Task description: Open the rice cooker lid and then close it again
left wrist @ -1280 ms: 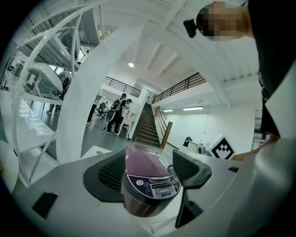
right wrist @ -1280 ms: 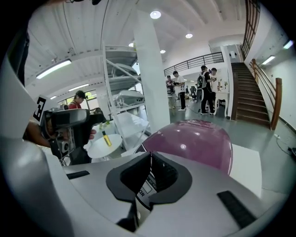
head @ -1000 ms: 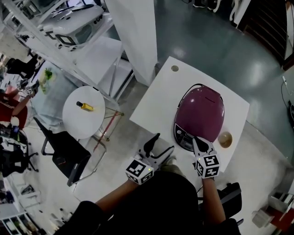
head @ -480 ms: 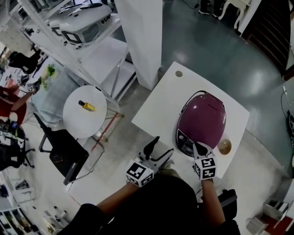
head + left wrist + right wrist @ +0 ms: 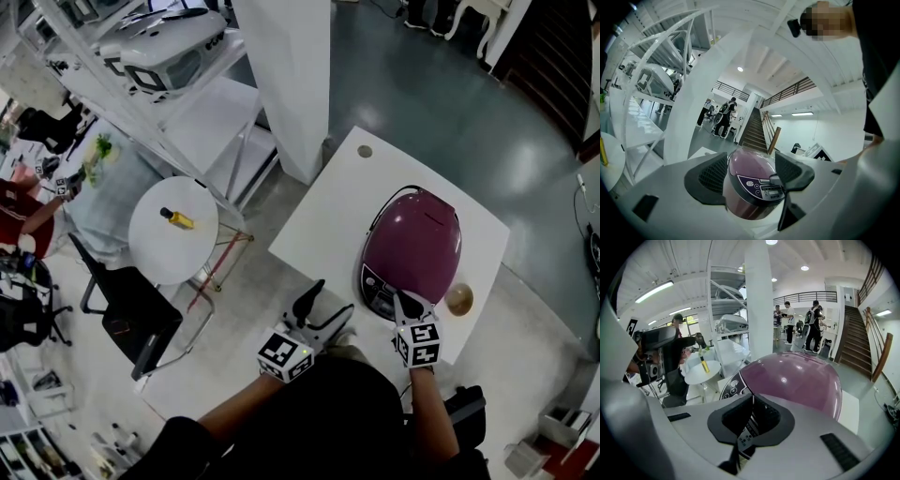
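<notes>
Head view: cooker (image 5: 412, 246) near table (image 5: 323, 217) edge

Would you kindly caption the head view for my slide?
Shut right gripper at the front of the closed purple rice cooker on a white table; left gripper open alongside.

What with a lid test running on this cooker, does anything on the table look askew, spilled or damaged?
Nothing stands out. The rice cooker sits upright on the white table with its lid shut, and no spill or damage shows. A small round brownish object lies beside it.
</notes>
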The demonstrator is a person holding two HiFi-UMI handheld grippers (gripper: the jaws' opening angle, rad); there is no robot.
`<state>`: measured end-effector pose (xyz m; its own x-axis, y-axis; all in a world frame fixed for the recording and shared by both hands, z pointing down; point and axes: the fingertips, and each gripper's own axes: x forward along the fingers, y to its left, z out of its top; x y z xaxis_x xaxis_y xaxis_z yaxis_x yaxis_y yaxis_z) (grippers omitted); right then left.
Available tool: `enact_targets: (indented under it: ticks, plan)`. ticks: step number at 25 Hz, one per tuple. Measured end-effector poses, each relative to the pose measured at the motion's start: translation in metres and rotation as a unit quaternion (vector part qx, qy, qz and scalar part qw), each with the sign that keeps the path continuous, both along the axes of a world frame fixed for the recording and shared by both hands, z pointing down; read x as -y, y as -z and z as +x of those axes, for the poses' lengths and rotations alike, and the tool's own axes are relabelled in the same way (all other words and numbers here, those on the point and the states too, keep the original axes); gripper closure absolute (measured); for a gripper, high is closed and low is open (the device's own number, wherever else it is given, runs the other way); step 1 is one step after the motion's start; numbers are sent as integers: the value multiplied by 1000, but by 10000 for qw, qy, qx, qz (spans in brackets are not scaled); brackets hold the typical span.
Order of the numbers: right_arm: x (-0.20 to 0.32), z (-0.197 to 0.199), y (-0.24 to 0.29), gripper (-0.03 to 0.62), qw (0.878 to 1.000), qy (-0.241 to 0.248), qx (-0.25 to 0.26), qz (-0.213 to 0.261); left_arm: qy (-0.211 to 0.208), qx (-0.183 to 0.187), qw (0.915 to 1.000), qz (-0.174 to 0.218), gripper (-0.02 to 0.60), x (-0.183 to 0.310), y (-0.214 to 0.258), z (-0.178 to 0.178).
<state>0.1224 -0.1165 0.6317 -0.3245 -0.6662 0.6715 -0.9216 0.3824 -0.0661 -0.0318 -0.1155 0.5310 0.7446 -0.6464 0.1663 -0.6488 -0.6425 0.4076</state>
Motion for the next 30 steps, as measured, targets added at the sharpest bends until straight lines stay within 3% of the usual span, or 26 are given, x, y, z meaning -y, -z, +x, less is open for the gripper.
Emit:
enact_targets:
  ticks: [3,30]
  plan:
    - [0,1,0,588,9998,-98,162,-27,-2,-11,10000,9,285,2,0,1]
    - [-1,-4,-4,588,9978,121,-652,-91,33,-29,10000,36,285,1,2,-2]
